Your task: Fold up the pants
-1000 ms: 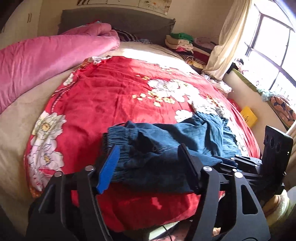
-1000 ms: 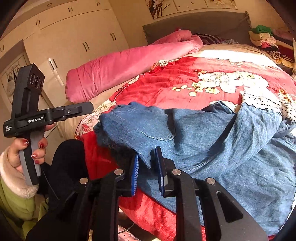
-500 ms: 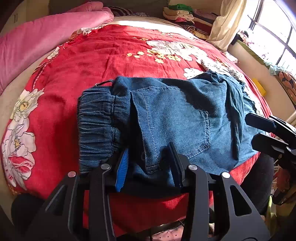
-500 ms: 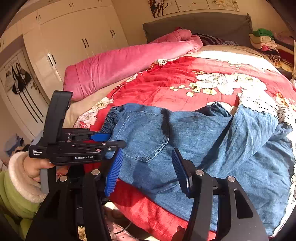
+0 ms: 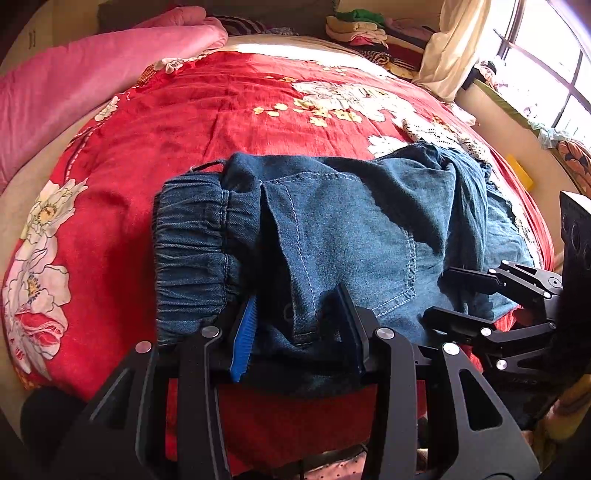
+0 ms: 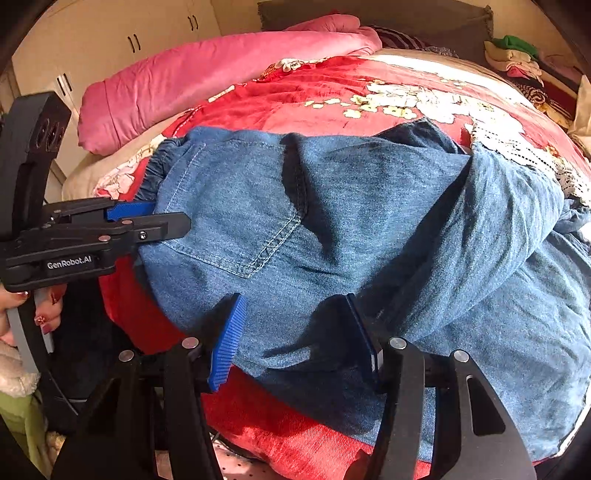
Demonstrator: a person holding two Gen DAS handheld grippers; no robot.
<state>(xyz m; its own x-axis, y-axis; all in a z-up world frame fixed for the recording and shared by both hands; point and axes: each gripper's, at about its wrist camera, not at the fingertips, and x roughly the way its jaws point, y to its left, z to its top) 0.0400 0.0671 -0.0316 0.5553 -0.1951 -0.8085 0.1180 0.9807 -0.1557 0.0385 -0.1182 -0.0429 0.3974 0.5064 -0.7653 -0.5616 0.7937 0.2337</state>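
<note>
Blue denim pants (image 5: 351, 221) lie crumpled on a red floral bedspread (image 5: 221, 110), with the elastic waistband (image 5: 192, 251) at the left. My left gripper (image 5: 297, 293) points down at the bed's near edge. Its jaws stand narrowed, shut on a bunched fold of denim beside the waistband. The right wrist view shows it side-on (image 6: 162, 219) at the pants' (image 6: 369, 221) left edge. My right gripper (image 6: 295, 297) is open, its fingers straddling the denim below the back pocket (image 6: 240, 229) without pressing it. It also shows at the right of the left wrist view (image 5: 439, 295).
A rolled pink duvet (image 6: 221, 62) lies along the bed's far left side. Folded clothes (image 5: 354, 26) are stacked by the headboard. A curtain (image 5: 450, 48) and window are at the right, wardrobe doors (image 6: 110, 44) at the left. A person's hand (image 6: 44, 314) holds the left gripper's handle.
My left gripper dropped onto the pants' near edge and narrowed its jaws around the denim. My right gripper went from nearly shut to open and sank toward the cloth.
</note>
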